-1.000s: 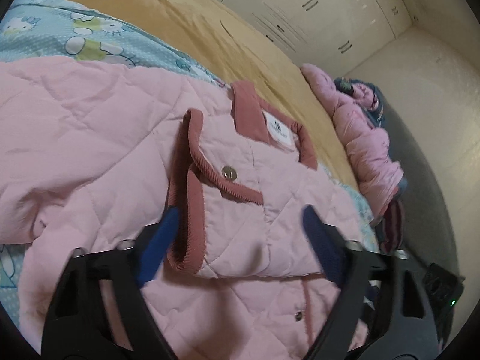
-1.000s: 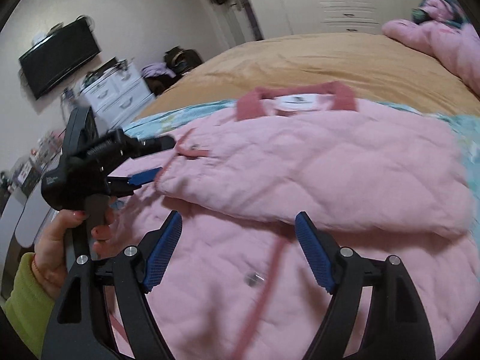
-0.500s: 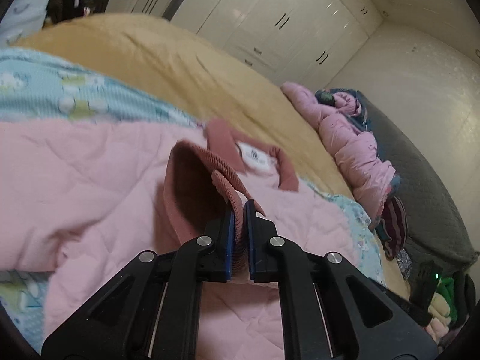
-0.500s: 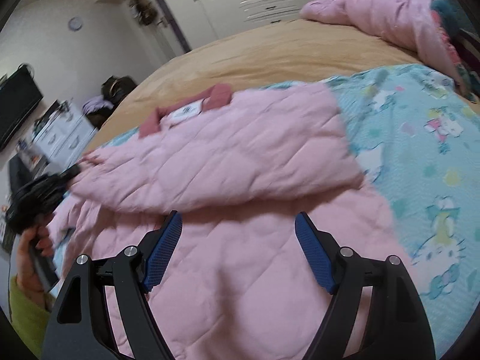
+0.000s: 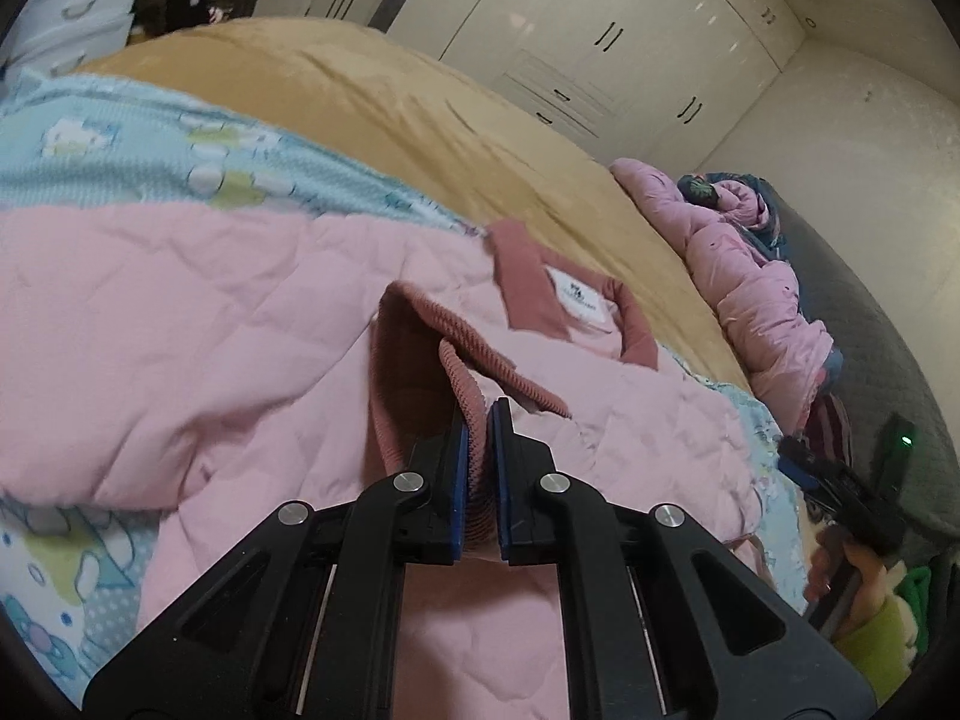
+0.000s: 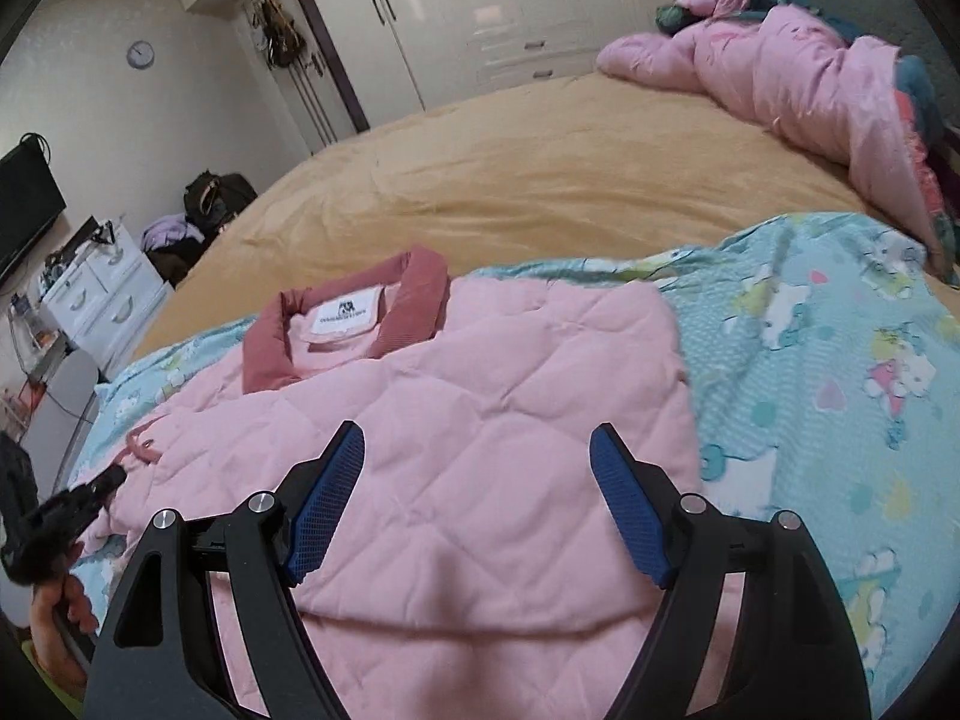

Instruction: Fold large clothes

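Observation:
A pink quilted jacket (image 5: 198, 324) with a dusty-red corduroy collar (image 5: 528, 282) lies spread on the bed, one side folded over. My left gripper (image 5: 478, 420) is shut on the jacket's red corduroy edge (image 5: 480, 384) and lifts it slightly. In the right wrist view the same jacket (image 6: 480, 420) lies flat with its collar and label (image 6: 348, 312) at the far side. My right gripper (image 6: 477, 468) is open and empty, hovering just above the folded jacket. The left gripper (image 6: 90, 489) shows at the far left there.
The jacket rests on a light-blue cartoon-print sheet (image 6: 840, 360) over a tan bedspread (image 6: 540, 180). A pile of pink bedding (image 6: 780, 60) lies at the bed's far side. White wardrobes (image 6: 480, 0) and a white dresser (image 6: 102, 300) stand beyond.
My left gripper closed on the jacket's corduroy edge and keeps it raised. My right gripper stayed open and swung to the right over the jacket, towards its right side.

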### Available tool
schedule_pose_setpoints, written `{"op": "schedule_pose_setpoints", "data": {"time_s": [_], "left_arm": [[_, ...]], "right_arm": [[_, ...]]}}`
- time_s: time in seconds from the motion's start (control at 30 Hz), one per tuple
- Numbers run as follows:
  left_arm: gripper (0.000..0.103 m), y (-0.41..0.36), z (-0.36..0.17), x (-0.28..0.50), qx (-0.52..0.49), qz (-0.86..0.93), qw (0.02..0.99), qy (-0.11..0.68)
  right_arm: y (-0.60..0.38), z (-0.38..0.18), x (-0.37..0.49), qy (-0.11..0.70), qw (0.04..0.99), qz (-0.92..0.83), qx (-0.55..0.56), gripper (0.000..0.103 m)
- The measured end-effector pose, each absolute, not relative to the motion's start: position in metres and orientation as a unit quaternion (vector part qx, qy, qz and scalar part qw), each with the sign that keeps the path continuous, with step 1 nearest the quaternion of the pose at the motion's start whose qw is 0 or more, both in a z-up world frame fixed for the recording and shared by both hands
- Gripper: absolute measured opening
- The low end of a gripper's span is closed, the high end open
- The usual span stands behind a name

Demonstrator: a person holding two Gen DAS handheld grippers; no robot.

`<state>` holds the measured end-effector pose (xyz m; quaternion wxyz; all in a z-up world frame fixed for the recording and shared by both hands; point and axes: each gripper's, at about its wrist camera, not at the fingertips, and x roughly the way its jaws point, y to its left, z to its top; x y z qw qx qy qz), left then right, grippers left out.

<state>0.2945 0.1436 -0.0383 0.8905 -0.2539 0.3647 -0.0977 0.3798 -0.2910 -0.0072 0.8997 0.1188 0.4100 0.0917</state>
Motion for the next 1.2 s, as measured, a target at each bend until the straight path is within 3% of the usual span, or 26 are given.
{"op": "schedule_pose_setpoints", "data": {"time_s": [0.23, 0.63, 0.8, 0.87, 0.93, 1.07, 1.13, 1.2], "left_arm": [[0.002, 0.143, -0.060, 0.297, -0.243, -0.081, 0.878, 0.404], [0.005, 0.134, -0.081, 0.305, -0.214, -0.074, 0.870, 0.439], [0.005, 0.129, -0.077, 0.304, -0.197, -0.069, 0.873, 0.441], [0.010, 0.128, -0.072, 0.302, -0.187, -0.061, 0.875, 0.442], [0.028, 0.127, -0.065, 0.298, -0.186, -0.057, 0.879, 0.436], [0.051, 0.128, -0.050, 0.289, -0.182, -0.053, 0.887, 0.422], [0.075, 0.127, -0.043, 0.285, -0.173, -0.045, 0.893, 0.414], [0.092, 0.129, -0.034, 0.278, -0.169, -0.023, 0.900, 0.401]], "right_arm": [[-0.315, -0.066, 0.410, 0.490, 0.852, 0.068, 0.174, 0.077], [-0.294, -0.079, 0.404, 0.474, 0.873, 0.042, 0.109, 0.077], [-0.296, -0.066, 0.392, 0.458, 0.880, 0.042, 0.119, 0.088], [-0.295, -0.060, 0.384, 0.450, 0.884, 0.048, 0.122, 0.093], [-0.295, -0.052, 0.374, 0.436, 0.888, 0.062, 0.134, 0.096], [-0.294, -0.043, 0.360, 0.423, 0.888, 0.086, 0.159, 0.099], [-0.292, -0.039, 0.354, 0.422, 0.886, 0.095, 0.166, 0.099], [-0.286, -0.033, 0.350, 0.422, 0.887, 0.101, 0.160, 0.099]]}}
